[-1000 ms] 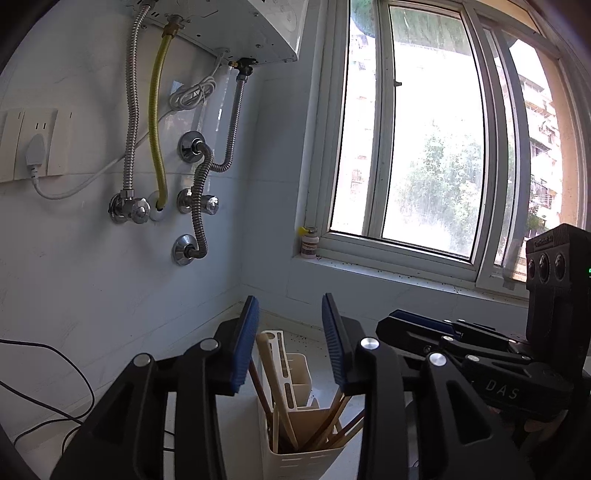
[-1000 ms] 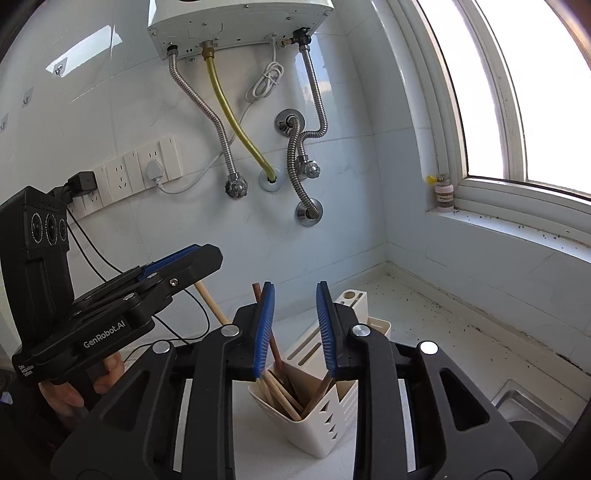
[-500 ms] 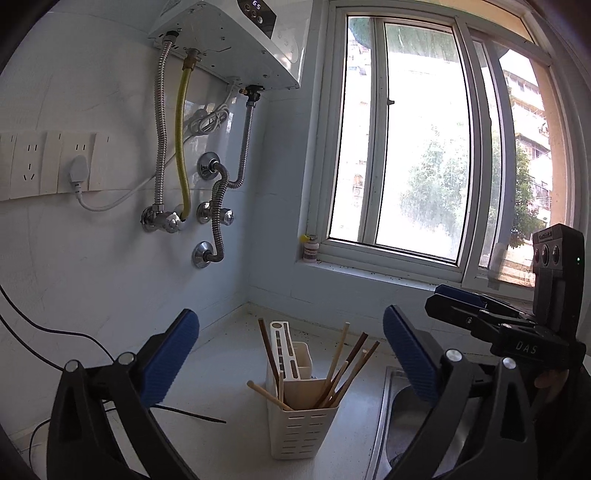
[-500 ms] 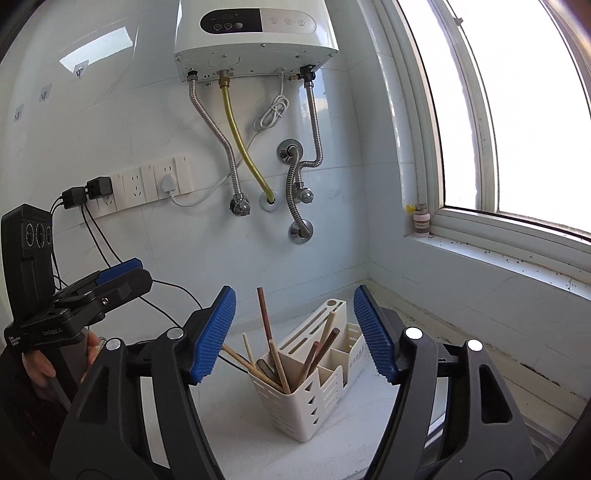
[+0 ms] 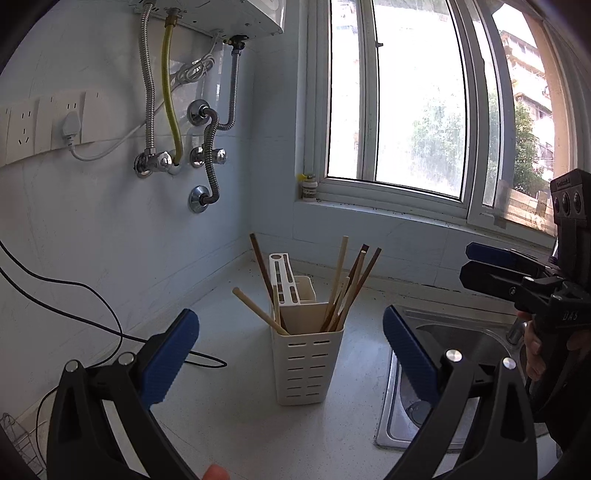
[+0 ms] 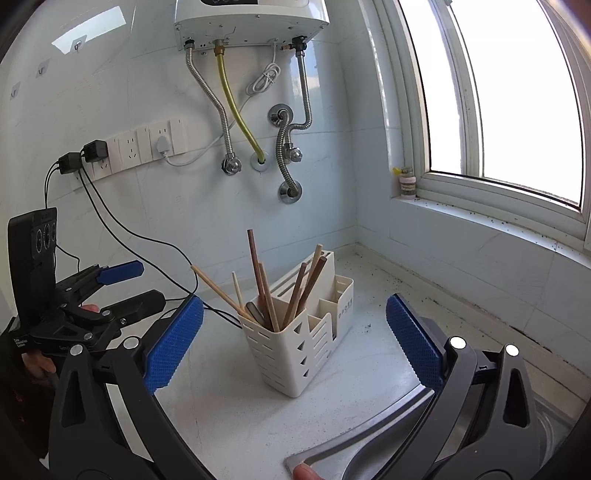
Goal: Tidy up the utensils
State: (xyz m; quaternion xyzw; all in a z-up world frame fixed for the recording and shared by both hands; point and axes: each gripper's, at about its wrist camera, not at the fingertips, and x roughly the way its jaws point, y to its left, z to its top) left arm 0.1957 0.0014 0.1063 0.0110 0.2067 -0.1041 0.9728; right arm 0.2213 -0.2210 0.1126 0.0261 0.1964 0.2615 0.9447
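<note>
Left wrist view: one utensil holder [image 5: 307,354], seven chopsticks [image 5: 355,286]; left gripper [image 5: 290,354] and right gripper [image 6: 293,341] wide open, empty

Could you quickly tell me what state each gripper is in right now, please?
Left gripper: open wide, holding nothing.
Right gripper: open wide, holding nothing.

Heater [image 6: 251,16]: on the wall, high ahead — hoses [image 6: 236,107] hang below it.
Sockets [image 6: 147,146]: ahead-left on the wall, a white plug [image 6: 164,146] in one.
Window [image 5: 413,96]: ahead-right, bright.
Jar [image 6: 407,182]: on the sill's left end.
Sink [image 5: 436,369]: low right — steel.
Cable [image 5: 92,306]: black, across the counter [image 5: 236,424], left.
</note>
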